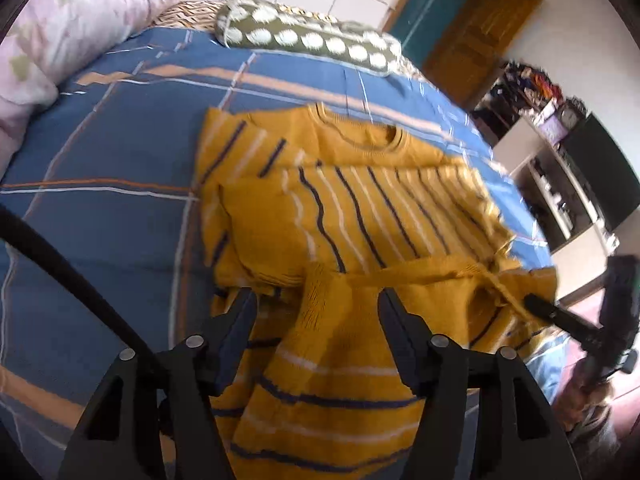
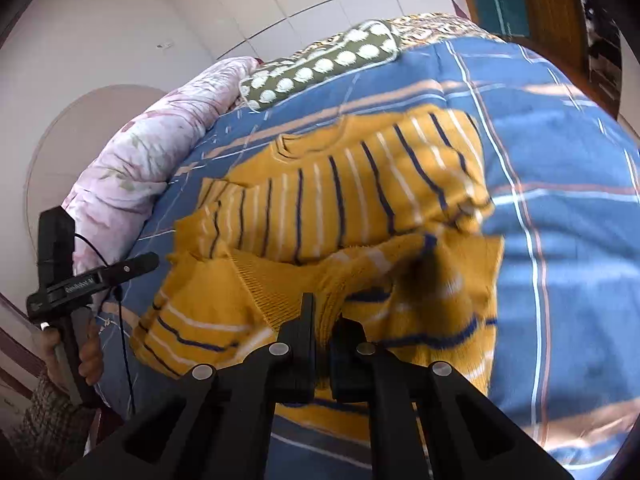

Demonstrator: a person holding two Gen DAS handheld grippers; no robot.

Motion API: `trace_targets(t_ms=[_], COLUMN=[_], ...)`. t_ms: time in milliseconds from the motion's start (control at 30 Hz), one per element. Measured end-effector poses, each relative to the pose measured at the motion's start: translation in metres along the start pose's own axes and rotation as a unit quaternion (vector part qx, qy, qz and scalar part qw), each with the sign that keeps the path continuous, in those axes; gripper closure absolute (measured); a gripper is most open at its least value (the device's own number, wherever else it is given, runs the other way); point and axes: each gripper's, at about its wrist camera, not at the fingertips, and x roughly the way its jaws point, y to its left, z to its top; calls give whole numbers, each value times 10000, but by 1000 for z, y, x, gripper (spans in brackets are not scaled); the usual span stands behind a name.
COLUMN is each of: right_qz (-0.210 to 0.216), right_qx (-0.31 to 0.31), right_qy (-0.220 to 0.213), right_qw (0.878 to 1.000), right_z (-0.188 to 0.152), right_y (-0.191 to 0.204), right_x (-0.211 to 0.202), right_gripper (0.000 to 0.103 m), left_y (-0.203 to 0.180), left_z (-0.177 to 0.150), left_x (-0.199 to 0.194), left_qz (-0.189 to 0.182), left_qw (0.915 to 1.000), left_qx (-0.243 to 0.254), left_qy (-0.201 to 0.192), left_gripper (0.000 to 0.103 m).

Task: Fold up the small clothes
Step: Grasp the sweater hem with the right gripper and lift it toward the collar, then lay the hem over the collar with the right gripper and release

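Shelving (image 1: 548,184) stands against the far wall in the left wrist view, open compartments holding small dark items too blurred to name; a heap of mixed-colour things (image 1: 524,80) sits on top.

Yellow striped sweater (image 1: 360,216) lies on the blue plaid bedspread (image 1: 100,160), collar toward the spotted green bolster (image 1: 308,36), sleeves folded across the chest. Its lower part is lifted and doubled up toward the cameras. Pink floral quilt (image 2: 152,148) is bunched along the bed's far-left edge, apart from the sweater.

Left gripper (image 1: 316,300) — fingers spread wide, the raised hem of the sweater showing between them; whether either finger touches the knit cannot be told. In the right wrist view the same tool (image 2: 92,276) is seen from the side, held in a bare hand (image 2: 86,356), beside the sweater's left edge, a thin black cable hanging from it.

Right gripper (image 2: 322,316) — fingers pressed nearly together, a narrow gap only, pinching a fold of the sweater's ribbed hem. From the left wrist view its tip (image 1: 540,306) meets the sweater's lifted right corner. Fabric near that grip is motion-blurred.
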Motion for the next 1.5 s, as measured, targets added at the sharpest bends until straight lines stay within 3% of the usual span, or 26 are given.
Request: trace_targets(t_ms=[67,100,133,167,333,467,567,667,800,867,933,967,1033,1100,1167,1233,1300,1433,1500], right_qz=[5,-5,-19,-23,145,322,333,23,-536,-677,-331,-142,333,624,568,380,159,-392,-794], right_qx=[-21,-47,-90,-120,-162,-147,-152,-219,-113,199,881,1132,1759,2187,2353,2374,2235,1106,594], right_qy=[5,0,-12,-26,-209,-631,-781,-747,-297,23,420,445,309,131,-162,-388,-488,-360,-251], right_qw=[10000,10000,10000,9999,9995,9974,9963,9970,9981,9975,9947,9925,9834,9737,9701,9699,9734,9924,9948], right_z=[2,4,6,8,14,39,75,114,141,144,145,146,149,152,157,164,166,144,124], right_y=[-2,-2,0,1,11,15,14,13,-6,-26,-54,-63,-84,-96,-100,-99,-93,-56,-45], right_x=[1,2,2,2,-15,-38,-31,4,74,108,135,138,137,132,119,104,86,51,42], right_gripper=[98,98,98,97,97,97,98,98,97,94,89,85,80,64,49,42,42,42,42], left_y=[-6,-8,-13,-15,-15,-16,-13,-8,15,36,53,62,70,75,72,67,57,40,34], left_z=[0,-1,-2,-4,-9,20,64,106,141,141,136,134,132,129,125,119,110,78,52], left_x=[18,25,33,37,-14,-62,-52,-14,70,95,96,90,80,61,37,18,-3,-28,-39], left_qz=[128,247,456,618,301,290,628,1019,1552,1537,1188,855,551,404,328,365,452,607,632], left_qw=[9997,9992,9979,9965,9994,9967,9939,9919,9878,9875,9900,9912,9905,9888,9877,9872,9883,9916,9926], left_qx=[96,169,292,366,52,-84,-25,85,-33,-333,-757,-1014,-1257,-1414,-1470,-1449,-1314,-973,-915], left_qy=[181,267,359,423,-158,-747,-901,-759,-154,79,40,4,-81,-247,-424,-558,-629,-592,-484], left_gripper=[41,47,82,96,98,98,98,98,88,85,80,70,57,55,47,40,35,32,32])
